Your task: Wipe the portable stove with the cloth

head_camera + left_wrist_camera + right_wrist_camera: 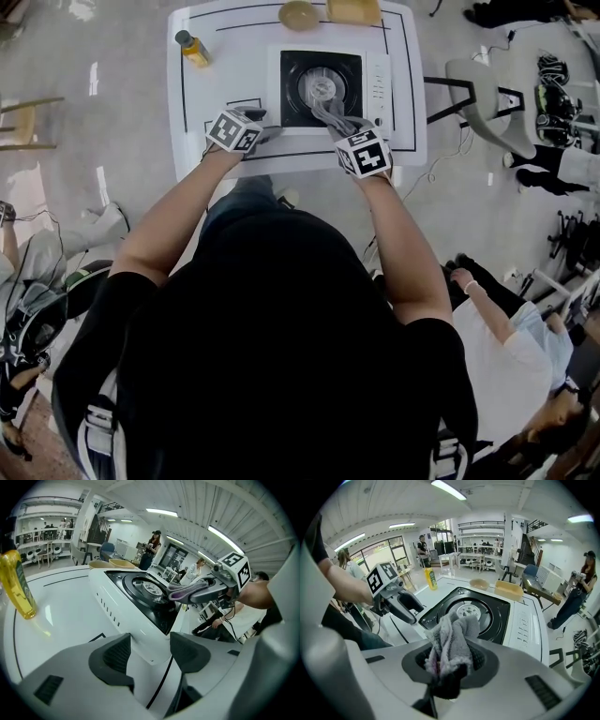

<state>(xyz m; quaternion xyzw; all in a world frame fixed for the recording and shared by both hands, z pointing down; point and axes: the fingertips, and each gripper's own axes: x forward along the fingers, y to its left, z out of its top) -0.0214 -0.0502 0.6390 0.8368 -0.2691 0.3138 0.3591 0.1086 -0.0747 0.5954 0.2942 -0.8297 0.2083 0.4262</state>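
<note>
The portable stove (292, 70) is white with a black top and a round burner, and stands mid-table. A grey cloth (330, 111) hangs over the black top's near right part, with my right gripper (341, 124) shut on it. In the right gripper view the bunched cloth (452, 639) fills the jaws of the right gripper (450, 662) above the stove (501, 616). My left gripper (266, 128) is at the stove's near left corner. In the left gripper view the left gripper (150, 656) is open, with the stove's white corner (140, 641) in front of the gap and neither pad touching it.
The white table (202, 103) has black lines. A yellow bottle (194, 49) stands at its far left; a tan bowl (298, 14) and a yellow box (354, 11) sit behind the stove. A chair (487, 103) and a seated person (506, 328) are to the right.
</note>
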